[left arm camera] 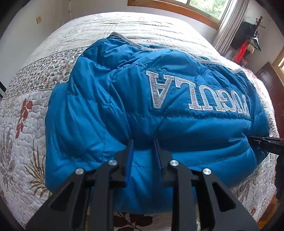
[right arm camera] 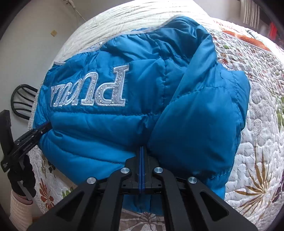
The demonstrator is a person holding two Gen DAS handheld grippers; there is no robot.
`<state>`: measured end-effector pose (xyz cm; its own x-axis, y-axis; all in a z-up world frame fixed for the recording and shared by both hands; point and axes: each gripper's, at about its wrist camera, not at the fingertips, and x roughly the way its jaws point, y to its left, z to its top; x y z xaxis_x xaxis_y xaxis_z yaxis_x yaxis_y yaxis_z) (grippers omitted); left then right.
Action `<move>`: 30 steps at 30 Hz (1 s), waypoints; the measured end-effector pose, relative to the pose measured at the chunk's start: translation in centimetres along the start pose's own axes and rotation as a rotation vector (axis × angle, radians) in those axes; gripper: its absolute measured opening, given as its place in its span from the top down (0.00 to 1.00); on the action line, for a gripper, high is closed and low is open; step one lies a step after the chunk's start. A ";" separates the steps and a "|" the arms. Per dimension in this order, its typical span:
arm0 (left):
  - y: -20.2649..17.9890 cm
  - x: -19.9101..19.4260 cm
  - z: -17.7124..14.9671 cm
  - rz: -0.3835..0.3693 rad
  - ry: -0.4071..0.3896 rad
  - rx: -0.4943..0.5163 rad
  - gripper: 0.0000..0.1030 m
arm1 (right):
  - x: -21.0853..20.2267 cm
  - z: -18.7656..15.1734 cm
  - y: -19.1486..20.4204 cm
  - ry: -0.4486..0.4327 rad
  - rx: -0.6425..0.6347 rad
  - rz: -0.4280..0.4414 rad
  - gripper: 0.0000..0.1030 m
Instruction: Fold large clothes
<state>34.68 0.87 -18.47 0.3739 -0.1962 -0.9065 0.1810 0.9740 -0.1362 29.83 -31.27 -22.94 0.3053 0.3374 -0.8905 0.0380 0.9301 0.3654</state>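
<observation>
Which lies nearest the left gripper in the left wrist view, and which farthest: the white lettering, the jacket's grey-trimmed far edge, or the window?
From the left gripper, whose jaws pinch the blue jacket:
1. White lettering, just ahead, on the jacket's back, to the right.
2. Grey-trimmed edge, the jacket's far side, up the bed.
3. Window, beyond the bed, top right.

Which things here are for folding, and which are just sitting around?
For the folding: blue puffer jacket, left gripper, right gripper, both shut on the jacket.

Just around: floral quilt, black chair, window curtain.
</observation>
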 end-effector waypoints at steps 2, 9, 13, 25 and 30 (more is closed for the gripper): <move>-0.2 0.0 0.1 0.008 0.003 0.000 0.78 | -0.1 0.1 0.0 0.005 -0.001 0.000 1.00; 1.3 -2.9 1.4 -0.038 0.008 -0.058 0.74 | -5.4 -0.4 -0.5 -0.086 -0.014 0.034 0.79; 4.6 -6.7 1.7 -0.053 -0.080 -0.096 0.41 | -9.6 -0.7 -3.3 -0.173 0.028 0.048 0.54; 15.4 -3.7 2.1 -0.182 -0.016 -0.320 0.28 | -5.7 2.1 -11.0 -0.110 0.229 0.243 0.33; 15.8 -1.6 2.5 -0.279 -0.004 -0.339 0.26 | -3.7 3.2 -11.5 -0.098 0.244 0.303 0.26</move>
<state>39.19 16.27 -18.17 0.3568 -0.4571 -0.8147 -0.0326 0.8655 -0.4999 31.25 -43.70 -22.95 0.4260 0.5644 -0.7071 0.1539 0.7250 0.6714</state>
